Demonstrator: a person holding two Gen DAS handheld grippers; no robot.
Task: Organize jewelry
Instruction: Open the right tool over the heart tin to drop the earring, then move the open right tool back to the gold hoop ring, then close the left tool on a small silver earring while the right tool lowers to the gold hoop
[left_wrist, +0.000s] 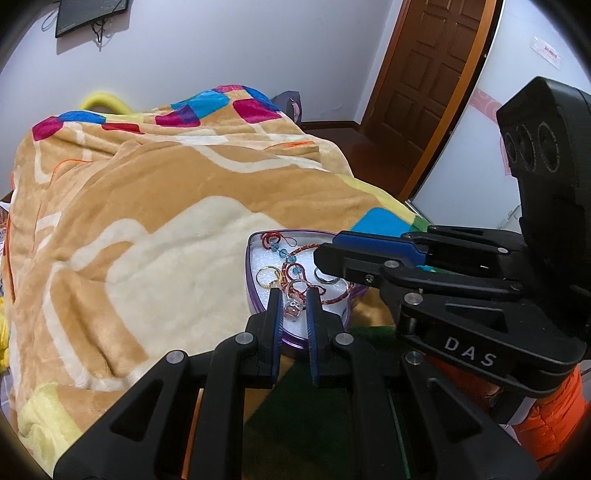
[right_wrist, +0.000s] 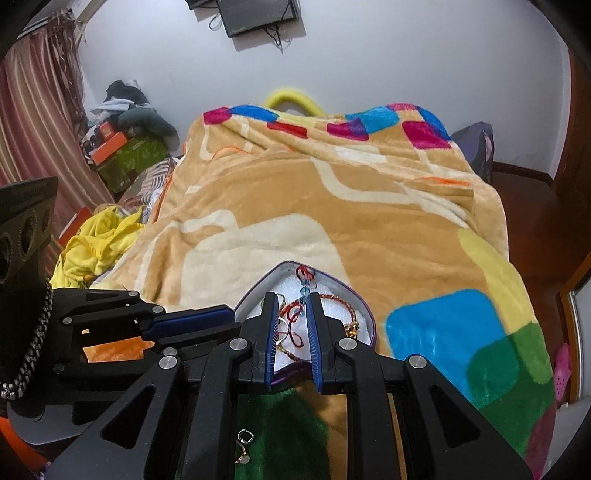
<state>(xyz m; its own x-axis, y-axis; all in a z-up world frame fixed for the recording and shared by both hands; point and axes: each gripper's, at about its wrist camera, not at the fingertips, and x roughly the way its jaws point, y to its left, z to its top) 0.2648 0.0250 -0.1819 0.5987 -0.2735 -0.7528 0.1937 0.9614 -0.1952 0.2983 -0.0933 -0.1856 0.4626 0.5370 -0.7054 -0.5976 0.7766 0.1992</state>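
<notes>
A heart-shaped tin with a purple rim lies on a bed covered by a tan fleece blanket patterned with cream shapes and bright blue, pink, yellow and green squares. The tin is lined with white foam and holds the jewelry: a red beaded cord with blue crystal beads looped across the foam, a thin gold ring on the left side, a silver band ring toward the right, and a small pinkish pendant near the close edge.

The left gripper hangs over the near edge of the tin, its blue-padded fingers drawn close with only a narrow gap; the pendant and a pale ring show in that gap, but whether the pads pinch anything I cannot tell. The right gripper comes in from the right side in the left wrist view, its tips over the silver band ring. In its own camera the right gripper also has its fingers nearly together, poised above the red cord and the crystal beads, and no firm grip shows.

On a dark green patch of the blanket, below the right gripper's fingers, lie a small silver ring and a small gold piece, outside the tin. Yellow cloth is heaped beside the bed, and a wooden door stands behind
</notes>
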